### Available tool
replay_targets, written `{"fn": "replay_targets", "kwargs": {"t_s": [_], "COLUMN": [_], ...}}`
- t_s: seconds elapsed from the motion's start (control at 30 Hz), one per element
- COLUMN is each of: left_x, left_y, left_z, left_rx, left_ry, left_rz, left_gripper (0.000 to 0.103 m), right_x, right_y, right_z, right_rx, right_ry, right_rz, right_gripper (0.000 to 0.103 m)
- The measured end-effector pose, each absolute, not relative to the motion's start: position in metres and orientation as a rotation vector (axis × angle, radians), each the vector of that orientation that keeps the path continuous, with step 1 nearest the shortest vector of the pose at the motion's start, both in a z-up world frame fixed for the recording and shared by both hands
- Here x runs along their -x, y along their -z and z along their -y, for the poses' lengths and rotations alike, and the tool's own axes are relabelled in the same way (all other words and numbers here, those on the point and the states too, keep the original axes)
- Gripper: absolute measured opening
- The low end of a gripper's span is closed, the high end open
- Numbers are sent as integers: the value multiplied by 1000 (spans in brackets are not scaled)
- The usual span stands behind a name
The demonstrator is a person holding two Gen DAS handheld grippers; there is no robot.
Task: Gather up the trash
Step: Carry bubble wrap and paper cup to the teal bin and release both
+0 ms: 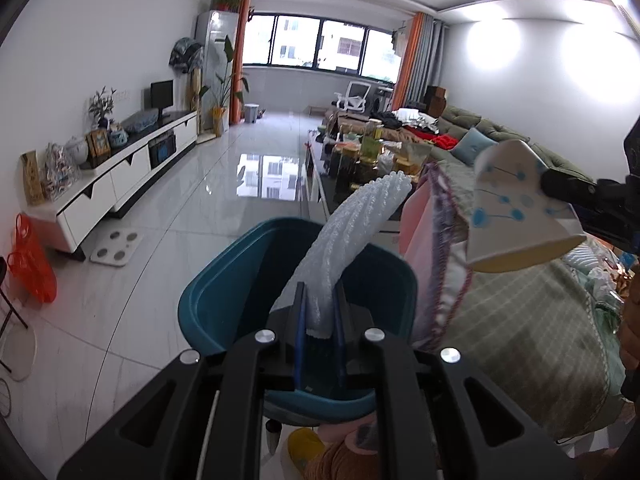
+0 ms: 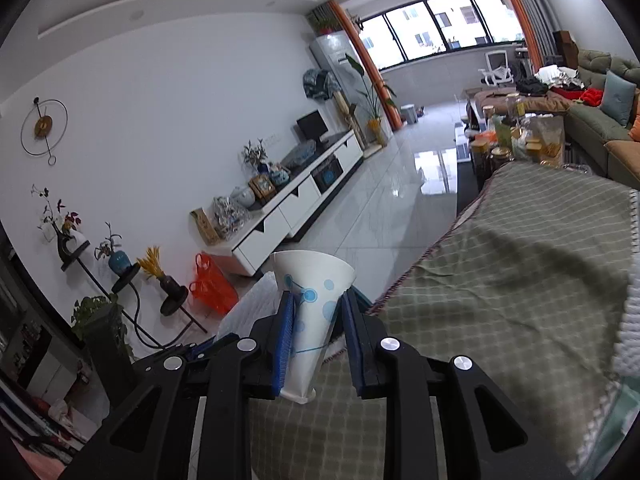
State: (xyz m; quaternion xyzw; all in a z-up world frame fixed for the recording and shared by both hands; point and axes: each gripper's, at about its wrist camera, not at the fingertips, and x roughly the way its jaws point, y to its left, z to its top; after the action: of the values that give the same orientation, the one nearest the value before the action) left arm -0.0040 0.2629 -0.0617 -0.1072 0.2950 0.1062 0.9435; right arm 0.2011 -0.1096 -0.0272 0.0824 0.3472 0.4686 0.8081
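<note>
In the left wrist view, the left hand-held gripper [image 1: 320,312] pinches one end of a white foam net sleeve [image 1: 348,240] between its blue pads, the rest arching up and forward. It hangs right above the open mouth of the teal bin [image 1: 208,300], which suggests the sleeve is being carried there to be dropped in. To the right, the paper cup [image 1: 516,208], white with blue dots, is held out by the right hand-held gripper, whose fingers are mostly cut off by the frame edge; it sits near the bin but not over it, above a surface draped in green checked cloth [image 1: 532,320]. The bin's bottom is hidden behind the gripper body.

In the right wrist view, the right hand-held gripper [image 2: 316,328] squeezes the cup [image 2: 312,300] at its sides, mouth pointing away, probably so it can be tipped into the bin next. Only a sliver of teal beside the right finger may be the bin; the sleeve shows partly at the left.
</note>
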Motion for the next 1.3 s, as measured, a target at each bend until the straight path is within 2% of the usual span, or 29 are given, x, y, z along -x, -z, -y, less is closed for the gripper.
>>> {"fn": "replay_targets", "kwargs": {"t_s": [0.5,0.53,0.73,0.8,0.93,1.0,1.17,1.3], "left_x": [-25,-26,-31,-31,-31,-27,-16,-16], "left_y": [91,93,98,99,98,90,62,40], "left_z": [-278,-279,-281,-282,-281,-275,-252,-216], "left_rx": [275,276,300,306,319,314,276,222], "left_ry": [-254,-256,-258,-256,-246,-240,-170,-50], "left_rz": [-707,-711,-713,-712,-702,-673,-579,-535], "left_gripper": [17,19,49,54,54,54,64,66], "right_x": [-218,-218,-220,-220,-221,-218,-204,-191], "right_y": [61,64,69,67,62,56,38,21], "right_z": [35,32,26,26,37,44,74,106], "right_rx": [-76,-74,-66,-73,-97,-104,-106,-100], "right_ry": [-999,-997,-991,-993,-1002,-1004,-1004,-979], "right_rz": [-890,-901,-922,-920,-909,-893,-819,-743], "right_gripper": [25,25,28,30,33,38,46,53]}}
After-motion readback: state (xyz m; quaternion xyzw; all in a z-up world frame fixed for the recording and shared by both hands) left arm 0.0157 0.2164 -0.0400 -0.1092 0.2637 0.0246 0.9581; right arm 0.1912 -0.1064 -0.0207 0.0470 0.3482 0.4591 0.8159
